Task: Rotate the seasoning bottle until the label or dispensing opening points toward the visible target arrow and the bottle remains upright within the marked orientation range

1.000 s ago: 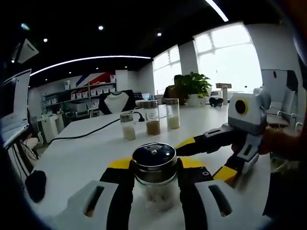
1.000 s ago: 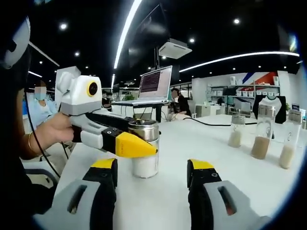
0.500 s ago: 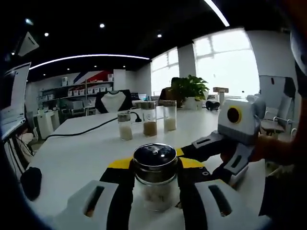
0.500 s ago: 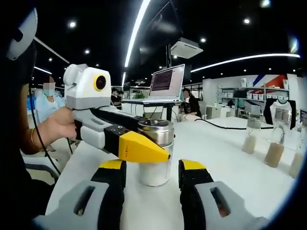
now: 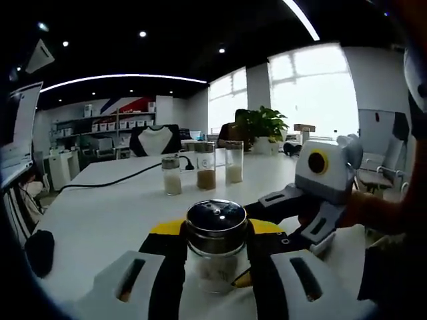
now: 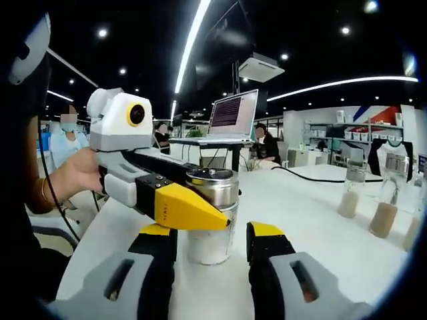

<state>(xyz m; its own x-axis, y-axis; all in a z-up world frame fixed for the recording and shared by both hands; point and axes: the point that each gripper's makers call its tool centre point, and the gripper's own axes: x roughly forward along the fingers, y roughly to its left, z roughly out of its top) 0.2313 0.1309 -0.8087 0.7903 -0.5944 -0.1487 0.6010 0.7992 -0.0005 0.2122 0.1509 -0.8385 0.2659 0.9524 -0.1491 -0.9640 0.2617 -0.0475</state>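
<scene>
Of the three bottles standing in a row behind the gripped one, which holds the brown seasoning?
The middle bottle of the row, tallest-looking, with brown powder at its base; the bottles either side hold pale contents.

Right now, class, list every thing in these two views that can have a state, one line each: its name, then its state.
seasoning bottle: upright on the table, metal cap on, gripped by the left gripper.
left gripper: shut on the seasoning bottle.
right gripper: jaws at the bottle's sides, contact not clear.
three far bottles: upright, partly filled, capped.
laptop: open, screen lit.
</scene>
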